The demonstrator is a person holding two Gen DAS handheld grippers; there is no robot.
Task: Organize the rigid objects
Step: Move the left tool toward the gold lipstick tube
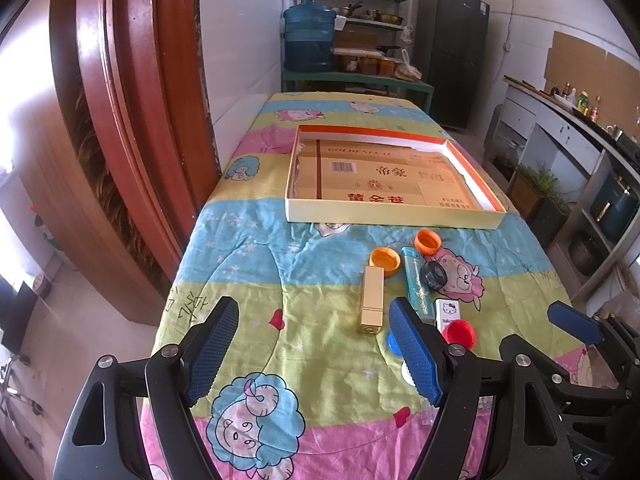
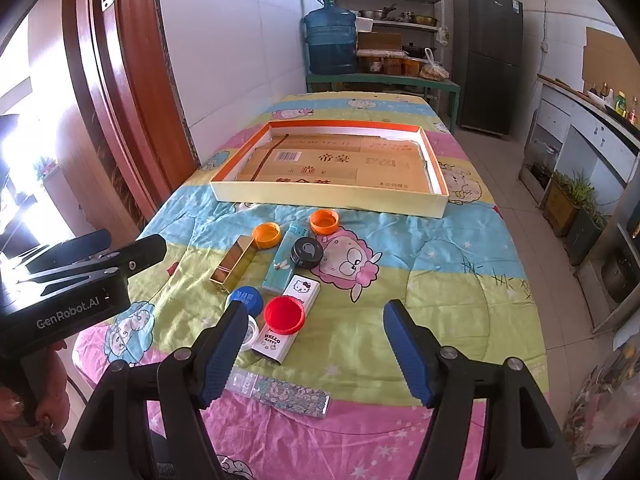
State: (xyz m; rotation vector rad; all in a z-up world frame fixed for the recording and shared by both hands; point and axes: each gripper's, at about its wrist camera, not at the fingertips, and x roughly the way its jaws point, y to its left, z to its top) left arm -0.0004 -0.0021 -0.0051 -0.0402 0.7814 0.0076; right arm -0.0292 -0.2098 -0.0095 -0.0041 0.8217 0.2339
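Observation:
Small items lie clustered on the cartoon-print cloth: a gold case (image 1: 373,298), a teal lighter (image 1: 416,280), a black jar (image 1: 434,275), two orange caps (image 1: 385,261) (image 1: 427,241), a Hello Kitty case (image 1: 448,312), a red cap (image 1: 459,333) and a blue cap (image 2: 245,298). A floral lighter (image 2: 288,394) lies nearest the front edge. Beyond them sits a shallow orange-rimmed box (image 1: 394,213) with nothing loose in it. My left gripper (image 1: 313,308) hovers open just left of the cluster. My right gripper (image 2: 317,307) hovers open over the near items, holding nothing.
A wooden door frame (image 1: 132,120) and white wall run along the table's left side. A water jug (image 1: 309,36), shelves and a dark fridge (image 1: 452,56) stand beyond the far end. A counter (image 1: 568,128) lines the right. A hand (image 2: 48,408) holds the left gripper's handle.

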